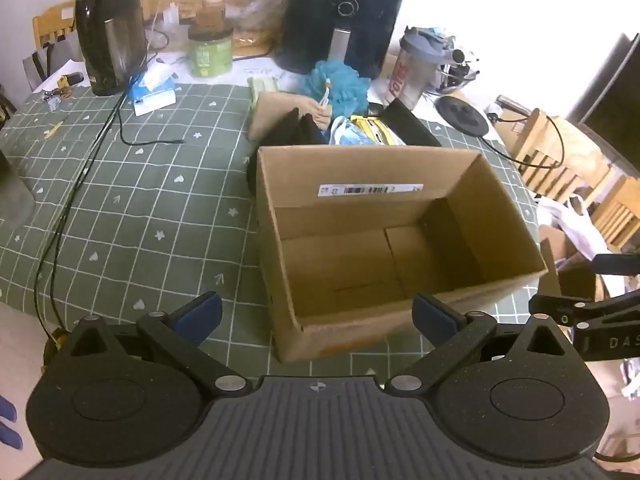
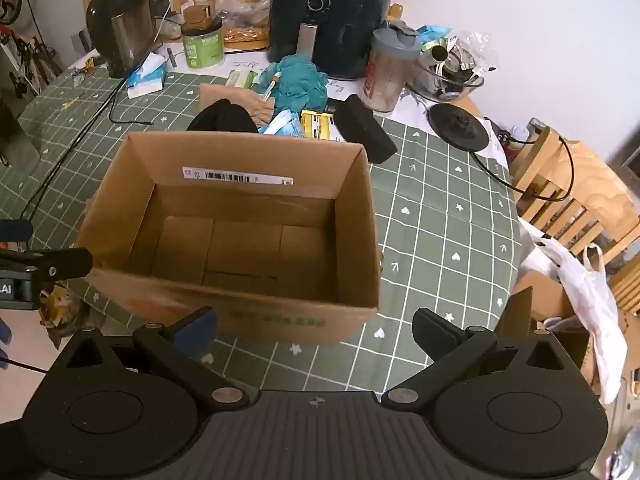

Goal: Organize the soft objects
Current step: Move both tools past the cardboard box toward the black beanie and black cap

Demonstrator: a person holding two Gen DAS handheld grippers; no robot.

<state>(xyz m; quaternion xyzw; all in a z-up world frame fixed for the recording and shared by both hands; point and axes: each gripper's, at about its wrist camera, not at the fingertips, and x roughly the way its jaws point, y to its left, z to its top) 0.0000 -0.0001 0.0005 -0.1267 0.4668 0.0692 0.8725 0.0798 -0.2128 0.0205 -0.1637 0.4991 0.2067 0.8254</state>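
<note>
Cardboard box [image 2: 256, 216], barcode label [image 2: 238, 177] inside; frilly teal bath pouf [image 2: 300, 84] behind; left tongs [image 1: 318, 318] and right tongs [image 2: 316, 326] spread wide, empty.

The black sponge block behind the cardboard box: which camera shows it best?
The right wrist view. There the black sponge block lies in full sight on the tablecloth, just past the cardboard box's far right corner. In the left wrist view the block is partly cut off by the box's far wall.

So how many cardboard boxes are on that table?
1: an open, empty cardboard box in the middle of the green checked tablecloth. A brown flap behind it may belong to another, mostly hidden.
</note>
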